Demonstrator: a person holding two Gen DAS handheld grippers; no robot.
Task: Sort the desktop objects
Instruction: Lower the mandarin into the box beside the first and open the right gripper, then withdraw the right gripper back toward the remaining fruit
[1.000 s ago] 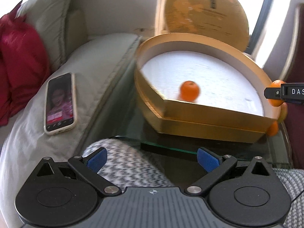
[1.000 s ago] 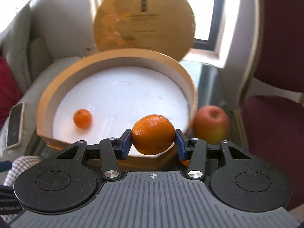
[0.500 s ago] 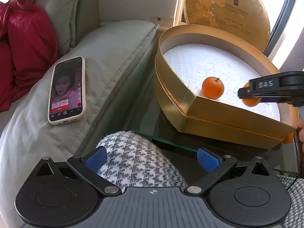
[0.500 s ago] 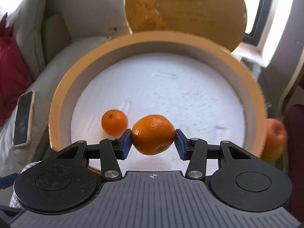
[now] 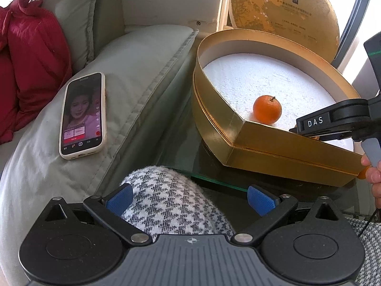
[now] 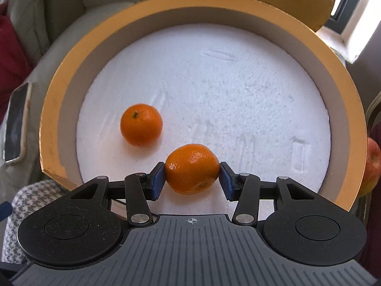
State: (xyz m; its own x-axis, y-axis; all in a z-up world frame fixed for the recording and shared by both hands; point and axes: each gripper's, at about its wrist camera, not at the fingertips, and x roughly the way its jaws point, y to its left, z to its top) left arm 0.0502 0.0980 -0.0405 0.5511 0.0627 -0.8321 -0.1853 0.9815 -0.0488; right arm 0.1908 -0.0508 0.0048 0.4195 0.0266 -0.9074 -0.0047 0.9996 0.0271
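Right gripper [image 6: 192,179] tilts steeply down over the gold box [image 6: 57,109], jaws clamping a tangerine [image 6: 192,168], another tangerine [image 6: 141,124] at ten o'clock.

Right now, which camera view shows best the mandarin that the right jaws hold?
The right wrist view: the held mandarin sits whole between the blue pads of the right gripper, above the white foam of the gold box. In the left wrist view the black gripper body hides it almost fully.
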